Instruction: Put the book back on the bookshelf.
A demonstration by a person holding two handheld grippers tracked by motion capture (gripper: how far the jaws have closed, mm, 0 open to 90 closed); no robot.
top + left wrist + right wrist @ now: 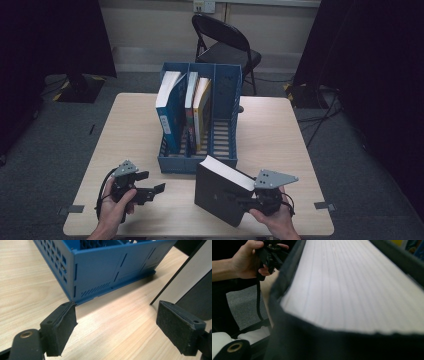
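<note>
The black book (222, 192) stands tilted on the desk (280, 140), just at 5 o'clock from the blue file rack (200, 117). The right gripper (250, 200) pinches its edge between the jaws. At 9 o'clock from the book, the left gripper (150, 191) hovers with jaws spread and nothing between them.

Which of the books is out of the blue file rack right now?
The thick black-covered book, clamped in the right tool in front of the blue plastic file rack; the blue, white and yellow ones stand inside it.
</note>
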